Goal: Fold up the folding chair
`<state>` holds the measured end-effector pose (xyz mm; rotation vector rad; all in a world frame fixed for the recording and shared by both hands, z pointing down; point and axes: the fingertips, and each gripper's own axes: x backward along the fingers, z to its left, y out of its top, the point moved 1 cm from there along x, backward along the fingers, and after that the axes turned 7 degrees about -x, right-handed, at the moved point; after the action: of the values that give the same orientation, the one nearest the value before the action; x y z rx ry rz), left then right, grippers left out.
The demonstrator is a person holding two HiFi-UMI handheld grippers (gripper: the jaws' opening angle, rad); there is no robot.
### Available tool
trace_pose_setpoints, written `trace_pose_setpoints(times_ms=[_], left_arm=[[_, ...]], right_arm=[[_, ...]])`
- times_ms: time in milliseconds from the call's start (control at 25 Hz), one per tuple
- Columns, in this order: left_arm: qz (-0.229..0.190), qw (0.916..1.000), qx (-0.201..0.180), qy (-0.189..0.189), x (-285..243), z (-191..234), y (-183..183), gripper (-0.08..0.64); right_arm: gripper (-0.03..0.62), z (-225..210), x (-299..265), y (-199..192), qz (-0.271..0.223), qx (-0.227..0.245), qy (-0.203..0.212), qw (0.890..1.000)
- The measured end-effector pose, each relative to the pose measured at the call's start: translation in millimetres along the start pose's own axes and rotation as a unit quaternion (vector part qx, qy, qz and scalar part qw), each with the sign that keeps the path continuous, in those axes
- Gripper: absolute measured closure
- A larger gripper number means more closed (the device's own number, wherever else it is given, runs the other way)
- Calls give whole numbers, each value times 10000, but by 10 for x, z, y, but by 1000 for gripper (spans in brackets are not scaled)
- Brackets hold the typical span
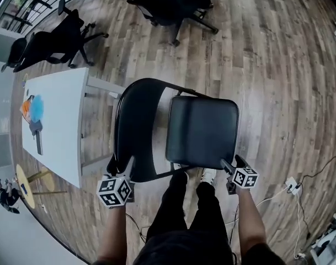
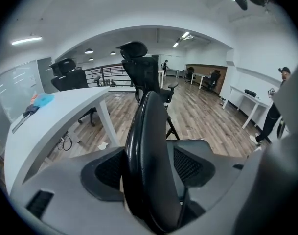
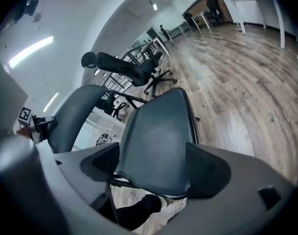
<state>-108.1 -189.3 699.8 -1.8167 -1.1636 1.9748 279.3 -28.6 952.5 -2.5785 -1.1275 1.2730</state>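
Both our grippers stand wide open. Our left gripper (image 1: 120, 167) straddles the backrest (image 1: 136, 120) of the folding chair (image 1: 212, 150), and our right gripper (image 1: 233, 163) straddles its seat (image 1: 201, 127).

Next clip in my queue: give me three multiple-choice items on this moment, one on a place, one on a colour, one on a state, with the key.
1. In the head view, on which side of the folding chair is the white table?
A. left
B. right
C. under it

2. What colour is the chair's seat?
A. red
B. white
C. black

3. What state is the folding chair in?
A. folded flat
B. unfolded, seat down
C. tipped on its side

Key:
1 A: the table fills the view's left and the chair stands to its right.
2 C: the seat pad is black, like the backrest.
3 B: the seat lies spread out in front of the upright backrest.
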Motion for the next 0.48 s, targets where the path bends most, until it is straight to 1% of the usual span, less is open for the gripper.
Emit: trace_pose_setpoints(times_ms=[120, 280, 400, 480], left_arm=[[107, 9998, -126, -95, -118, -59, -86, 259], [278, 9986, -246, -368, -234, -150, -237, 261], [410, 9976, -218, -522, -361, -239, -346, 261], [436, 9975, -272, -480, -437, -275, -381, 261]], right_arm=[[176, -399, -288, -221, 323, -300, 115, 9990], [167, -860, -539, -423, 485, -606, 100, 9969], [167, -1126, -681, -542, 691, -698, 130, 9951], [167, -1189, -764, -584, 821, -789, 260, 9932]])
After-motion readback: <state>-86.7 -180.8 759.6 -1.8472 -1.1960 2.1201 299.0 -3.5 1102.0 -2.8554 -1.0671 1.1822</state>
